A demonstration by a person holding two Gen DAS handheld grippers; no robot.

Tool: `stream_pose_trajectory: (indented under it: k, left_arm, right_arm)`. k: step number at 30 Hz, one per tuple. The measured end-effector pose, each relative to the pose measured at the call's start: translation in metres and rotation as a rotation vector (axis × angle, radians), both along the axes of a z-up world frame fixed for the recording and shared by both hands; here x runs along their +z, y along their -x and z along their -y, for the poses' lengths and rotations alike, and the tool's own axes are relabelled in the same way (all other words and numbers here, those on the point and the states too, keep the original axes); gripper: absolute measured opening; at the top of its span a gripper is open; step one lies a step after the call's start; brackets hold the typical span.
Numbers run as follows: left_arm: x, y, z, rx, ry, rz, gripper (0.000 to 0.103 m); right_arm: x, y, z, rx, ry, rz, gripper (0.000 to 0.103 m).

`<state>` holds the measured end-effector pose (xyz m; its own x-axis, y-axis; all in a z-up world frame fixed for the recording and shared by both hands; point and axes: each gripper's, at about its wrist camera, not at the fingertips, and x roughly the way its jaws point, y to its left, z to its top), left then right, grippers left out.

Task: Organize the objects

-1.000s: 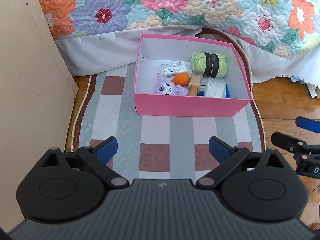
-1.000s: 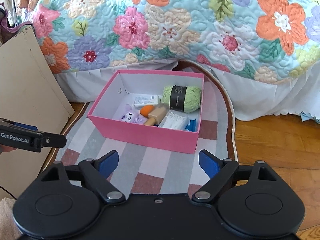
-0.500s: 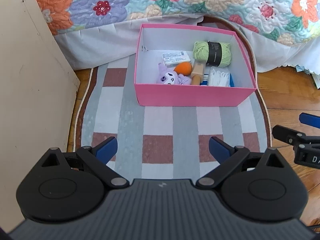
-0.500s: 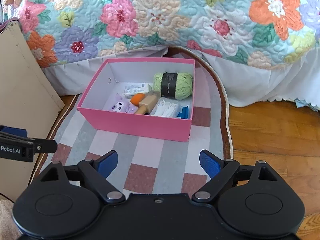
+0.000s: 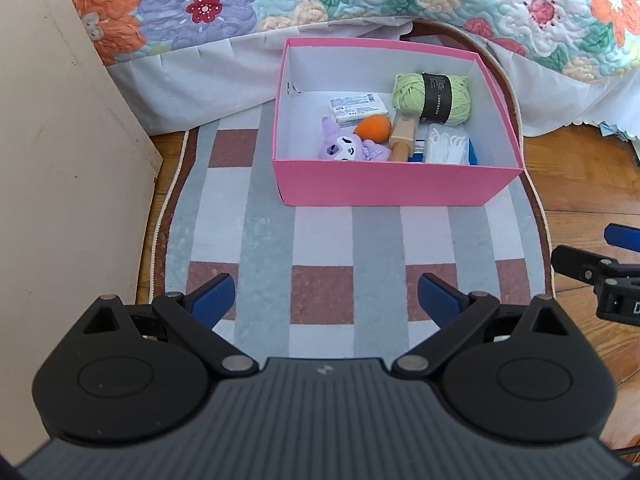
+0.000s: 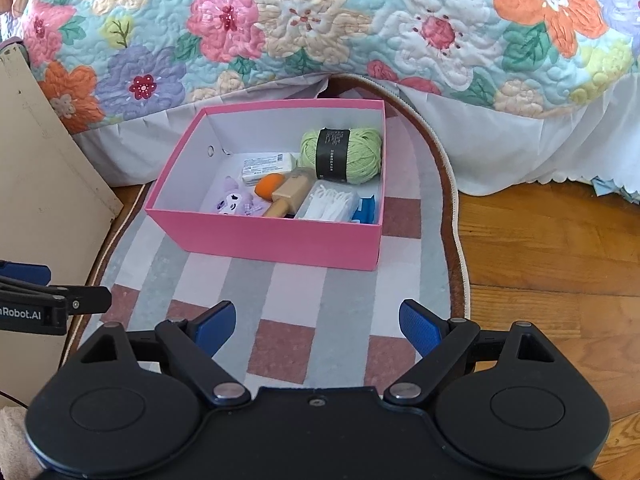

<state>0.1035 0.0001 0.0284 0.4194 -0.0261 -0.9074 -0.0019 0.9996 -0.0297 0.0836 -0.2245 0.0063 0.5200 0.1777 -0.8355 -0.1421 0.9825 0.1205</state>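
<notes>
Box: pink box (image 5: 394, 188) sits on the checked rug (image 5: 320, 240), ahead of both claws — yarn (image 5: 432, 98), plush toy (image 5: 346, 148), orange sponge (image 5: 374, 128) and wooden piece (image 5: 404, 136) inside.
Left gripper (image 5: 324, 294): jaws spread wide, nothing held.
Right gripper (image 6: 318, 322): likewise spread and empty.
Bearing: straight ahead of the left claw, slightly left of the right.
Long axis: the box runs crosswise to the left claw's reach.
Nearer arm: no clear difference — both stand well apart from the near wall.
</notes>
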Motion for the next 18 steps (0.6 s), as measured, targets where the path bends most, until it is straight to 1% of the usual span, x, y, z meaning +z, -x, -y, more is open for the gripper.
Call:
stream_pose_trajectory:
  k: [18]
  left_arm:
    - [-0.0014, 0.0018, -0.0068, 0.008, 0.007, -0.006, 0.099]
  right_arm:
    - [0.0038, 0.0011, -0.0066, 0.010, 0.029, 0.012, 0.091]
